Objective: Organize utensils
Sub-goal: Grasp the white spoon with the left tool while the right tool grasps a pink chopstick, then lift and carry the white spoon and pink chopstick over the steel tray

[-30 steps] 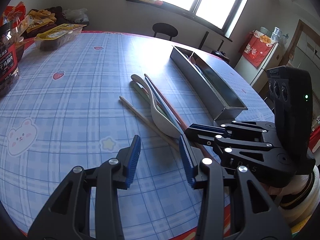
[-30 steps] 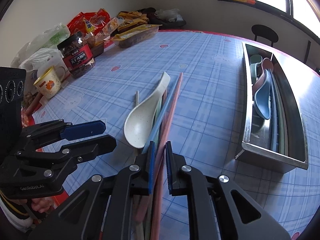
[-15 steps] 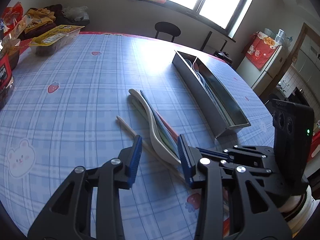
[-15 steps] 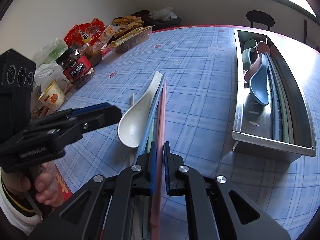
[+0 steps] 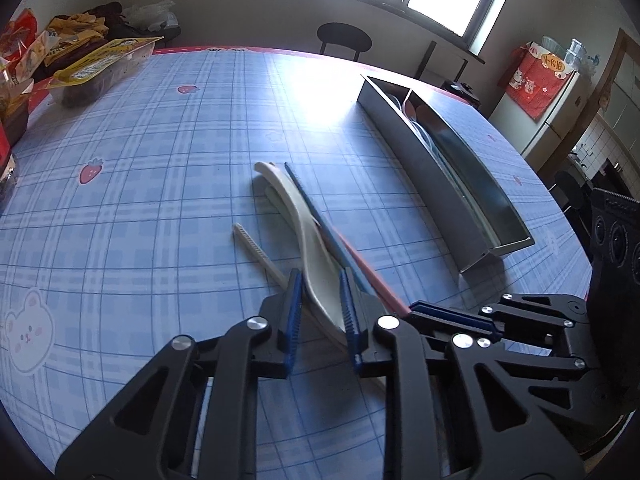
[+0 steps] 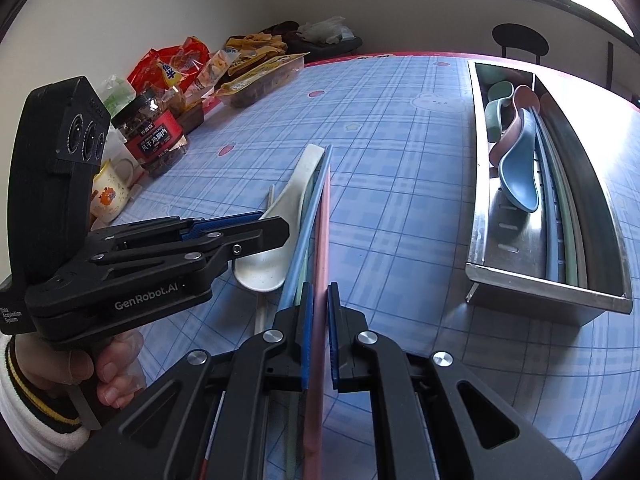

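Two tools are in my hands, low over the worktop (image 5: 168, 168). My right tool (image 6: 318, 334) has its fingers pinched nearly together on a pink chopstick (image 6: 322, 232), which runs forward from between them and back under the tool body. My left tool (image 5: 320, 312) is partly open, gripping nothing I can be sure of; its fingers straddle the bowl of a white spoon (image 5: 308, 240), though whether the pads touch it I cannot tell. That spoon lies straight ahead of both tools, handle pointing away. Just beside it on its right lies a blue chopstick (image 5: 316, 216), alongside the pink one. A white chopstick (image 5: 256, 252) lies a little to the left of the spoon, its near end hidden behind my left tool's left finger. A pale green one (image 6: 302, 276) peeks out under the blue, close ahead of my right tool.

Ahead and to the right sits a long steel tray (image 6: 476, 208), apart from the loose utensils. Inside it are a blue spoon (image 6: 518, 176), a brown spoon (image 6: 516, 120), a green spoon (image 6: 498, 108) and some chopsticks along the far wall.

Far to my left, at the worktop's edge, stand a jar (image 6: 154, 142), a mug (image 6: 110, 194) and snack packets (image 6: 256, 80).
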A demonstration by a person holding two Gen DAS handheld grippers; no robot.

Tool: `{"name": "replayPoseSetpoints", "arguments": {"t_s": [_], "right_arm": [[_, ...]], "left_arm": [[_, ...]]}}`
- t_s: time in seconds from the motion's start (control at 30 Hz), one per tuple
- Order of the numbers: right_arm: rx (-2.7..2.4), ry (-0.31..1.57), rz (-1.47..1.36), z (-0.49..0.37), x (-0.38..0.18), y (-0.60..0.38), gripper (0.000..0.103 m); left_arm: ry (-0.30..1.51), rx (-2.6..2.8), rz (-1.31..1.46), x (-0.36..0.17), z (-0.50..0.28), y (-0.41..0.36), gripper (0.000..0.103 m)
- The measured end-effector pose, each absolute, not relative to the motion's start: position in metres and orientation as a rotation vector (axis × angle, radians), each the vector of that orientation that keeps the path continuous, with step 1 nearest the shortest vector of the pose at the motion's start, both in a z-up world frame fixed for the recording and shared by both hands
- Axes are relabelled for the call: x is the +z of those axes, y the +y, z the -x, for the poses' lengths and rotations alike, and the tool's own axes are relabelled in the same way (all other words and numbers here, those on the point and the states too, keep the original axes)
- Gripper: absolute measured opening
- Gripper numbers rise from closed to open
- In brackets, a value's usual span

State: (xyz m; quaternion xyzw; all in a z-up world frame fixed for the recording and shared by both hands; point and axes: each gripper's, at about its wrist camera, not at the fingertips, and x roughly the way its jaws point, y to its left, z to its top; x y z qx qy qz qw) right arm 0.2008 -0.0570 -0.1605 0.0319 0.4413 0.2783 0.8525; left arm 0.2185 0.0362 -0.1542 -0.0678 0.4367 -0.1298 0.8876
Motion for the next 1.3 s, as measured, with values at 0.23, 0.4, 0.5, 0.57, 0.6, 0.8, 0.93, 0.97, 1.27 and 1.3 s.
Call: {"name": "replayPoseSetpoints", "arguments": {"t_s": [0.23, 0.4, 0.5, 0.57, 0.6, 0.8, 0.93, 0.97, 1.27, 1.3], "right_arm": [[0.588, 0.934, -0.056, -0.201, -0.161, -0.055, 0.008], [0.584, 0.931, -0.04, -0.201, -0.161, -0.051, 0.008], [0.583, 0.932, -0.042, -0.202, -0.161, -0.051, 0.008], [0.583, 0.932, -0.043, -0.202, -0.161, -0.052, 0.008], [0.582, 0.931, -0.042, -0.202, -0.161, -0.052, 0.008], [0.577, 0.929, -0.032, -0.202, -0.161, -0.05, 0.008], [0.573, 0.926, -0.025, -0.202, -0.161, -0.049, 0.008], [0.573, 0.926, -0.025, -0.202, -0.161, -0.049, 0.008], [0.571, 0.924, -0.022, -0.202, -0.161, -0.049, 0.008], [0.569, 0.924, -0.019, -0.202, -0.161, -0.049, 0.008]], "left_arm": [[0.884, -0.261, 0.097, -0.153, -0.206, 0.051, 0.009], [0.888, -0.269, 0.07, -0.153, -0.196, 0.058, 0.009], [0.907, -0.286, 0.07, -0.151, -0.196, 0.061, 0.013], [0.905, -0.305, 0.078, -0.149, -0.198, 0.062, 0.025], [0.902, -0.311, 0.077, -0.148, -0.2, 0.062, 0.027], [0.924, -0.375, 0.117, -0.149, -0.221, 0.06, 0.029], [0.953, -0.395, 0.159, -0.156, -0.239, 0.058, 0.03], [0.96, -0.406, 0.171, -0.157, -0.243, 0.058, 0.03], [0.952, -0.4, 0.175, -0.16, -0.244, 0.057, 0.021], [0.944, -0.39, 0.171, -0.159, -0.24, 0.058, 0.02]]}}
